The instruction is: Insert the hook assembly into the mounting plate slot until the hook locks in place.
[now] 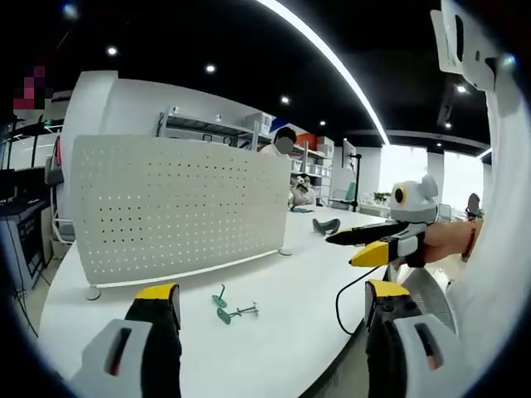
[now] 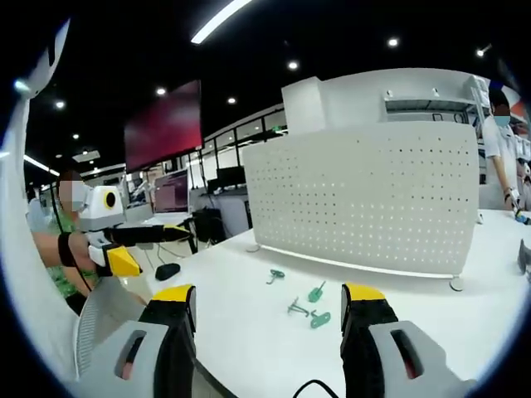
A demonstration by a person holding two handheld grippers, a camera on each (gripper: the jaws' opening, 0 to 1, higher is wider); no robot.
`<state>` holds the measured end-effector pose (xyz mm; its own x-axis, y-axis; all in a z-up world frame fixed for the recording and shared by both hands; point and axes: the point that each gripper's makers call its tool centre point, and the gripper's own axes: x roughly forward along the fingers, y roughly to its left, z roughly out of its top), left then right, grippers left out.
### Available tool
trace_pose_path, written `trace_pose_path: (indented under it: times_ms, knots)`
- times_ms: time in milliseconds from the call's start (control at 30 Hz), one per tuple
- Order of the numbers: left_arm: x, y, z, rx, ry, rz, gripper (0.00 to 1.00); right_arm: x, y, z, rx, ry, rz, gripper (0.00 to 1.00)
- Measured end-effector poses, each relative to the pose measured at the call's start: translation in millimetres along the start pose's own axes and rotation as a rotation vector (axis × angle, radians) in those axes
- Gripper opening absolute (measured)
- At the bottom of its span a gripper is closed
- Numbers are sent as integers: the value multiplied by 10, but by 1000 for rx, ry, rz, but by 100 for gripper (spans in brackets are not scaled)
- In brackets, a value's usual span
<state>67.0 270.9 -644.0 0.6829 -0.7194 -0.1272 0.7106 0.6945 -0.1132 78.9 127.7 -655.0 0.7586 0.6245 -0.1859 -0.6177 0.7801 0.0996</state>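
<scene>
left gripper view | left gripper (image 1: 271, 307) level over table (image 1: 282, 348), fingers apart | right gripper (image 2: 268, 311) likewise

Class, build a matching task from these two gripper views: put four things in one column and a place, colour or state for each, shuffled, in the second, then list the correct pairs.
Things:
1. pegboard
2. green hooks
3. left gripper
4. table

Descriptions:
A. lying loose on the table
B. white, standing upright
C. jaws open, holding nothing
D. white, bearing the other things

Pairs: 1-B, 2-A, 3-C, 4-D
</scene>
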Motion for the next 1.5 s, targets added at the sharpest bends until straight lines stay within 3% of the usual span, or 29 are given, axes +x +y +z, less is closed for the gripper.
trace_pose_path:
  times_ms: [467, 1067, 1500]
  knots:
    - [114, 28, -55, -1, 21, -8, 94, 56, -73, -67, 17, 11, -6, 72]
    - [309, 44, -193, -12, 44, -65, 93, 54, -147, -72, 29, 16, -36, 70]
    - [471, 15, -368, -24, 108, -126, 91, 38, -92, -95, 21, 39, -36, 67]
